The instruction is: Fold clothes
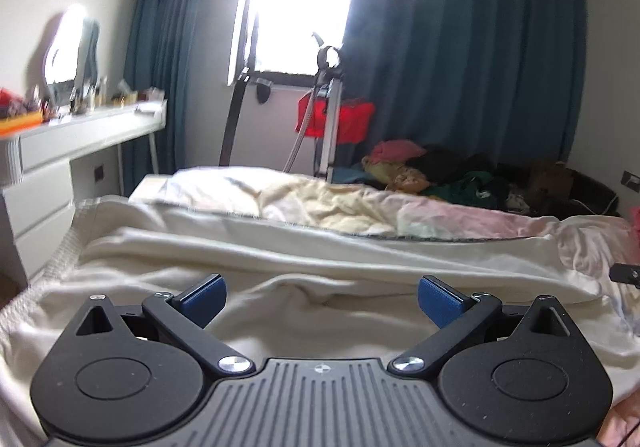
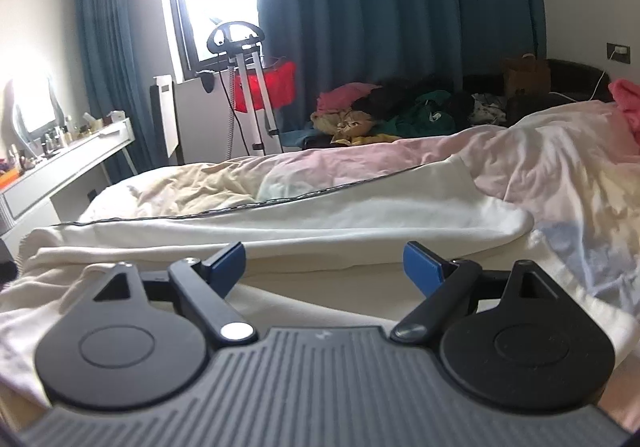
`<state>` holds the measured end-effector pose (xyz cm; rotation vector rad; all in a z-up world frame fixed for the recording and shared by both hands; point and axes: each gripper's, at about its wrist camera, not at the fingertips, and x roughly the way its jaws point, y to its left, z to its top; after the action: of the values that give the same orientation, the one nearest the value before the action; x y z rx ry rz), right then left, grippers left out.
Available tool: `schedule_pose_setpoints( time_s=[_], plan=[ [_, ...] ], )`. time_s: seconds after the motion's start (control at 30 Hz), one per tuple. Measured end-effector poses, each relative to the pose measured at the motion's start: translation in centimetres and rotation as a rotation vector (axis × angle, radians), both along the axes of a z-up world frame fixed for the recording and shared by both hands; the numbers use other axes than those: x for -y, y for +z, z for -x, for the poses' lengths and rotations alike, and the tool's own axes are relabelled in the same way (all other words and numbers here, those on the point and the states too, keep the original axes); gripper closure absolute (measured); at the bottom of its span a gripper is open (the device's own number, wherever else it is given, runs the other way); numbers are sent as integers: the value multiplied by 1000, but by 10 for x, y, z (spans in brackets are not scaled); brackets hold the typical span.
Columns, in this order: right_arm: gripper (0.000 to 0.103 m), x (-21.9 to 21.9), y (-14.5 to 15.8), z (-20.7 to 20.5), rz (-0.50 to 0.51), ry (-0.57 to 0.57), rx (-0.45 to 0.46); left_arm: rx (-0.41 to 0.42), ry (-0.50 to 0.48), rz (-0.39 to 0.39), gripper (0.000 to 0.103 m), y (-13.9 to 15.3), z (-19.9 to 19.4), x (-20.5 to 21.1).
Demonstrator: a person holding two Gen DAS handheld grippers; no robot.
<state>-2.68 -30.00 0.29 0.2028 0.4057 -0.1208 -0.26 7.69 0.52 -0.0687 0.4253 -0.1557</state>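
Hovering: both grippers (image 1: 322, 297) (image 2: 324, 265) spread over cream garment (image 1: 280, 255).

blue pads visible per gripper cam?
2 in each view. Left gripper: pads at left and right, wide apart over the cream cloth. Right gripper: pads at left and right, likewise apart. None hidden.

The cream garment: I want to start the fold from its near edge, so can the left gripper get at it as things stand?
Probably yes. The left gripper is open, hanging low over the cream garment spread on the bed, and nothing lies between its fingers and the cloth.
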Motion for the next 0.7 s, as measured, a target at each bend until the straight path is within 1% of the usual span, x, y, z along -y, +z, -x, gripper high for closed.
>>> schedule_pose_setpoints(
  time_s=[0.1,0.23,0.3,0.33,0.37,0.43,0.57,0.67,0.7],
  plan=[
    [16,-2,-2,0,13,13,-6,-11,14,-20,0,-3,1,0],
    [16,-5,-5,1,17,21,-16,-60,57,-36,0,-9,-1,-7],
    [16,-6,-7,1,16,17,-30,-85,118,-73,0,-13,-1,-14],
    [16,-5,-9,0,16,8,-45,-98,149,-81,0,-14,0,-20],
    [16,-4,-10,0,16,-1,-60,-121,178,-71,0,-15,-2,-29],
    [16,-3,-13,-1,15,-14,-81,-177,235,-36,0,-15,-5,-50],
    [16,0,-15,1,5,-17,-87,-302,364,90,0,-13,-13,-108],
    [16,2,-15,2,-2,-18,-92,-417,506,250,0,-20,-16,-163],
    [16,1,-15,3,-6,-17,-93,-452,568,290,0,-24,-14,-178]
  ],
)
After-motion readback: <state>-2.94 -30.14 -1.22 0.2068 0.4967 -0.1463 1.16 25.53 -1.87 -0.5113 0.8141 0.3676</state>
